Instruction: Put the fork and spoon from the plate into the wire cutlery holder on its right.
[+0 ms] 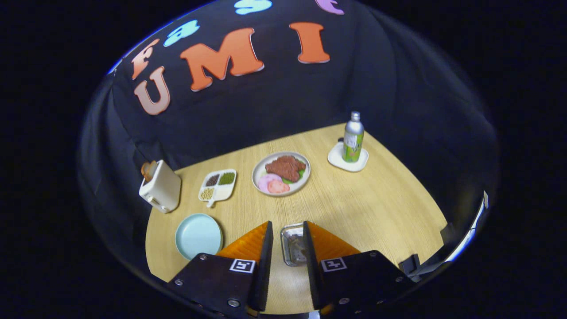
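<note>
Hovering above the table (pixel 363 208), gripper (pixel 287 237) tilted downward, fingers parted and empty, wire cutlery holder (pixel 292 250) between them

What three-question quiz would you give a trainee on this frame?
1. True or false: the tongs are open and hold nothing.
2. What stands on the white coaster? A) a cup B) a bottle C) a bowl
3. Fill in: the metal holder sits ___ the tongs' two fingers.

Key: 1 true. 2 B, the bottle. 3 between.
</note>
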Demonstrator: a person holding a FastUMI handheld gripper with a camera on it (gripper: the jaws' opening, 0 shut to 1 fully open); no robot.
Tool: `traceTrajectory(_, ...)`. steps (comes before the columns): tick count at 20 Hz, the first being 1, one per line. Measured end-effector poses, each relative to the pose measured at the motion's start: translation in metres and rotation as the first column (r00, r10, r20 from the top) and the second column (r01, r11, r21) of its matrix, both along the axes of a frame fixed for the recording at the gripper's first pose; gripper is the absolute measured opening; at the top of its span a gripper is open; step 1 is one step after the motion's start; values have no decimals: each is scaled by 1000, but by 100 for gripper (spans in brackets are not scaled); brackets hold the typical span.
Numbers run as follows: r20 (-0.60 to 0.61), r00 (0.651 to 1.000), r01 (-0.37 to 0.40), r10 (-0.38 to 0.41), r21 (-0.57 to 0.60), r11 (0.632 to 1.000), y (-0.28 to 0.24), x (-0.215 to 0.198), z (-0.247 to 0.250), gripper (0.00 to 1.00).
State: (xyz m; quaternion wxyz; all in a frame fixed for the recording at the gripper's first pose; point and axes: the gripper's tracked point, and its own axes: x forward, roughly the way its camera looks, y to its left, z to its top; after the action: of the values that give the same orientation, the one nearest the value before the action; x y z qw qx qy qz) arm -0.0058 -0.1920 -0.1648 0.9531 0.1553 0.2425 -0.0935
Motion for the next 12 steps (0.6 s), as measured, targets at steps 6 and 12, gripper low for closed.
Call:
traceTrajectory(6,324,946,71,6,-223,972,4,10,112,77)
traceTrajectory(12,473,878,86,67,-295,952,33,12,184,87)
